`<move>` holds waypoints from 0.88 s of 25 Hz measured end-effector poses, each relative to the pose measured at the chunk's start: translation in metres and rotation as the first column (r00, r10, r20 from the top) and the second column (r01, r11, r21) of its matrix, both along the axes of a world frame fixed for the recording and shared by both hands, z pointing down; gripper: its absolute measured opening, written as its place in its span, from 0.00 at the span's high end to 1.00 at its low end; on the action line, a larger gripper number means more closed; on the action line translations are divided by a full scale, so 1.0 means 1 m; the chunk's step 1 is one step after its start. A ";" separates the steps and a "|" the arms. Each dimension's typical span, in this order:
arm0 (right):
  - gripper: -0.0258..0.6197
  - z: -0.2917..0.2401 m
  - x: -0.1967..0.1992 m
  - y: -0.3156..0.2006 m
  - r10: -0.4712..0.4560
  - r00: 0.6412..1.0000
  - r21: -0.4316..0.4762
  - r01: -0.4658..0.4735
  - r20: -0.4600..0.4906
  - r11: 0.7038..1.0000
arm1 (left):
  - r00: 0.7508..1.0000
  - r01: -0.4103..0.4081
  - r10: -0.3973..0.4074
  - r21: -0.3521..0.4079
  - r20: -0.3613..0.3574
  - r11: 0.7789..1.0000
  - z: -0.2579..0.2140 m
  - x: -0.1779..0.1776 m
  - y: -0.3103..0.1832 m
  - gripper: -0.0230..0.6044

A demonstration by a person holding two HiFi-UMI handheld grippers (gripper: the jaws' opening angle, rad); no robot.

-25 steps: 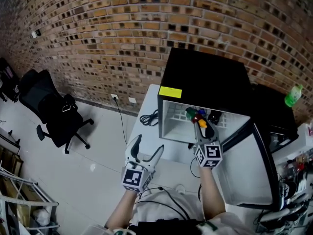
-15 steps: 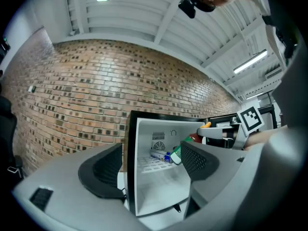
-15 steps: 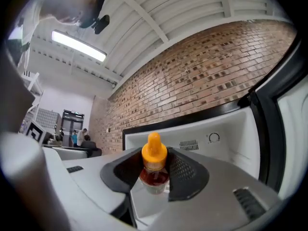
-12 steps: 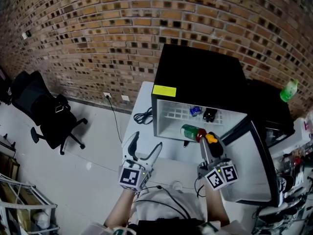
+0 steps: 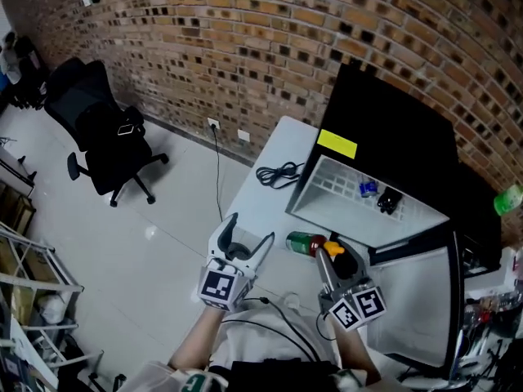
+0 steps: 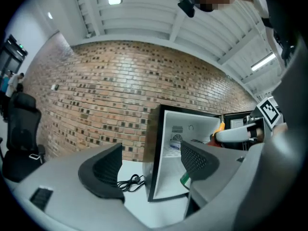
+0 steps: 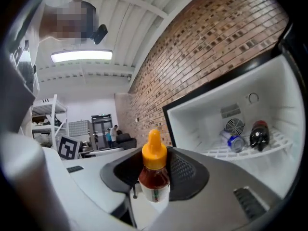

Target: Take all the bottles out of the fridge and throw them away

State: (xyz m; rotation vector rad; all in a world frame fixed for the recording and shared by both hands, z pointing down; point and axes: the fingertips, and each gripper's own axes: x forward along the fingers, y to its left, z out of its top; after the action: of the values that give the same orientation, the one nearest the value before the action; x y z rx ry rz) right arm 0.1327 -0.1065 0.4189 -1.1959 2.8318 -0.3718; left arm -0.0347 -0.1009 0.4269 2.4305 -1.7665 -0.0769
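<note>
The black mini fridge (image 5: 384, 129) stands open on a white table (image 5: 261, 207), its door (image 5: 417, 292) swung out to the right. On its wire shelf lie a blue can (image 5: 368, 189) and a dark bottle (image 5: 388, 201), the same dark bottle (image 7: 259, 134) showing in the right gripper view. My right gripper (image 5: 333, 256) is outside the fridge, in front of its opening, shut on the neck of a sauce bottle (image 7: 154, 177) with an orange cap. My left gripper (image 5: 249, 233) hangs open and empty to its left, over the table's near edge.
A coiled black cable (image 5: 280, 172) lies on the table left of the fridge. A black office chair (image 5: 106, 137) stands on the floor at left, with metal shelving (image 5: 33, 292) nearer me. A green bottle (image 5: 508, 198) sits at far right. A brick wall runs behind.
My right gripper has drawn the sauce bottle out of the fridge and back toward me. The head view has swung left. The left gripper has shifted only slightly.
</note>
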 end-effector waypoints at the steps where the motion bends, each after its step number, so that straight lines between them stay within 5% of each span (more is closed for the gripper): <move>1: 0.72 0.010 -0.014 0.002 -0.041 0.999 -0.018 0.041 -0.015 0.999 | 0.999 0.036 -0.036 -0.008 -0.004 0.999 0.009 -0.013 0.006 0.38; 11: 0.72 0.149 -0.135 0.021 -0.327 0.932 -0.233 0.287 -0.156 0.929 | 0.974 0.226 -0.227 -0.142 0.011 0.964 0.116 -0.112 0.055 0.38; 16: 0.72 0.244 -0.185 0.047 -0.493 0.831 -0.385 0.380 -0.256 0.841 | 0.950 0.297 -0.313 -0.307 -0.003 0.904 0.193 -0.148 0.087 0.38; 22: 0.72 0.390 -0.237 0.064 -0.611 0.700 -0.509 0.398 -0.369 0.763 | 0.947 0.303 -0.318 -0.417 0.035 0.857 0.296 -0.182 0.097 0.38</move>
State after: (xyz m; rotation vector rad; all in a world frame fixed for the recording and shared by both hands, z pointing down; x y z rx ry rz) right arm -0.1046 -0.0421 0.8085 -0.5195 3.7063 -0.7861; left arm -0.2165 -0.0035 0.7231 1.8238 -1.9097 0.2063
